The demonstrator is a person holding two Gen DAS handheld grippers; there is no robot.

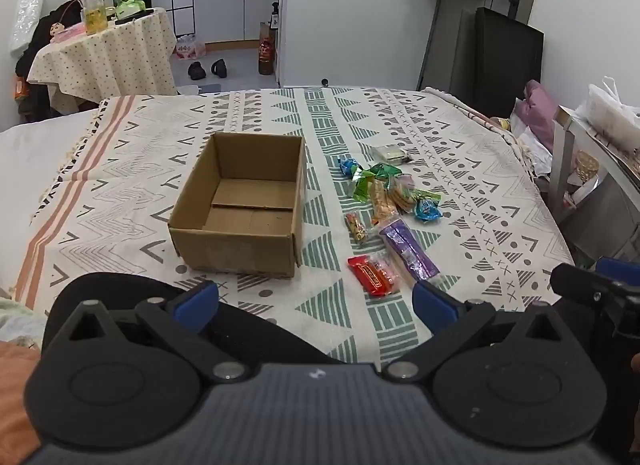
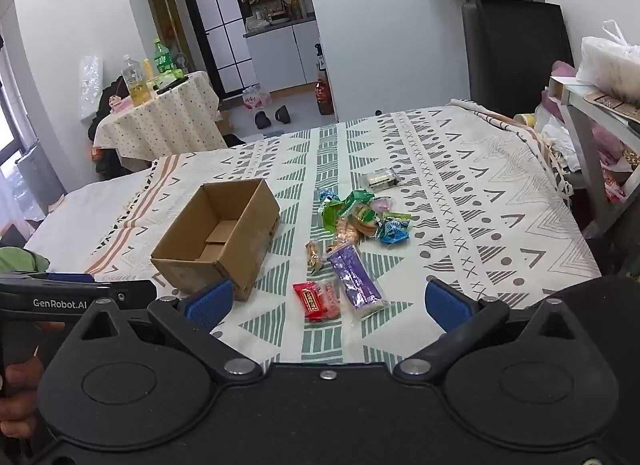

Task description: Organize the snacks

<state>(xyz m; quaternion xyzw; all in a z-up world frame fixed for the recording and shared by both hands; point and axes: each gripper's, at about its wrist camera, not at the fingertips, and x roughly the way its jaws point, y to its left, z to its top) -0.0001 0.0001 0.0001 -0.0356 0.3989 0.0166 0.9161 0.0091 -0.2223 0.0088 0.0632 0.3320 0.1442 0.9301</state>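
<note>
Both fingers [image 1: 316, 301] [image 2: 326, 301] gape empty (rectangular cardboard box [image 1: 240, 201], crinkly snacks [image 1: 390, 201] beside).

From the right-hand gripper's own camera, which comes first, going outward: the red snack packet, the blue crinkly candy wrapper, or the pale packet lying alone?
1. Red snack packet: closest, just ahead of the open right gripper.
2. Blue crinkly candy wrapper: mid-pile, toward the right.
3. Pale packet lying alone: farthest, beyond the pile.

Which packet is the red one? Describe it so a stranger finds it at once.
Start at the open cardboard box on the patterned cloth. Snacks lie scattered to its right; follow them to the end nearest the camera. There the red packet lies flat beside a long purple packet, the only bright red wrapper.
</note>
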